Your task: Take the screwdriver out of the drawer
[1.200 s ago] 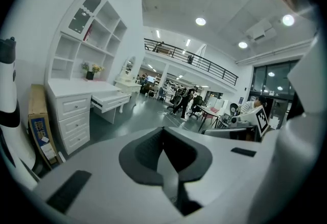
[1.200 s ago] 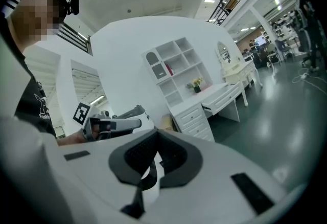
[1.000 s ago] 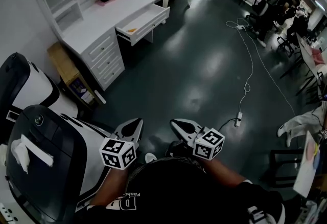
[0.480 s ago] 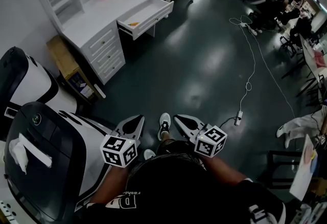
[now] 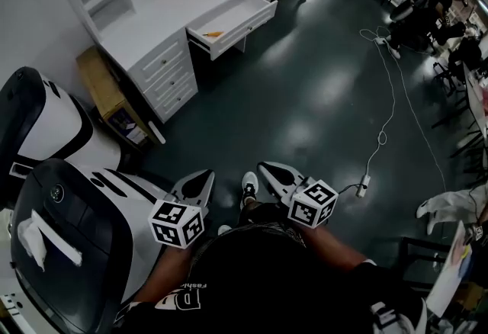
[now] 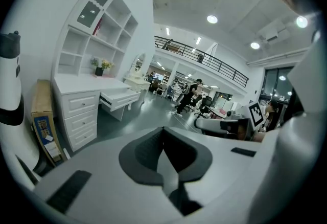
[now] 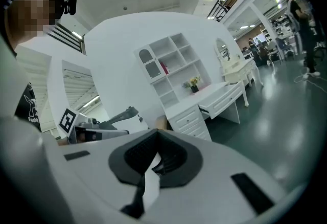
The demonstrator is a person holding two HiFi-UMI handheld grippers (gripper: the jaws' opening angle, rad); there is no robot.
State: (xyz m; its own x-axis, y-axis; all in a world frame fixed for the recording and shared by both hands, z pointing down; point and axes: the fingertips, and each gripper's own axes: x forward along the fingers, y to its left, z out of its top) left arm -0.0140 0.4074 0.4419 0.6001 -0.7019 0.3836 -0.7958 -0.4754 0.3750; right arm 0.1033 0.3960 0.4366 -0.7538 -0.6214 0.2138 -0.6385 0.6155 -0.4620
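**Screwdriver (image 5: pixel 213 33) waits in open drawer (image 5: pixel 245 26), well out of reach**

Slim and orange, the screwdriver lies flat inside the pulled-out drawer of the white bench (image 5: pixel 152 16), well apart from the person carrying the tools. The left tool (image 5: pixel 200 178) and right tool (image 5: pixel 268 168) are held low in front of the body. Each has its jaws pressed together with nothing between them. Dark floor separates them from the bench. A white cable (image 5: pixel 387 107) trails along the floor to the right, and bulky black-and-white machines (image 5: pixel 69 195) stand just beside the left tool.

The likeliest failure is arriving with jaws closed, so that a shut tool nudges the thin screwdriver deeper into the drawer instead of gripping it. Because it lies flat on the drawer floor, the pads may also scrape the wood and slip off it. A tool brought in too low could strike the drawer front and push it shut. On the approach, the left elbow could clip the machines.
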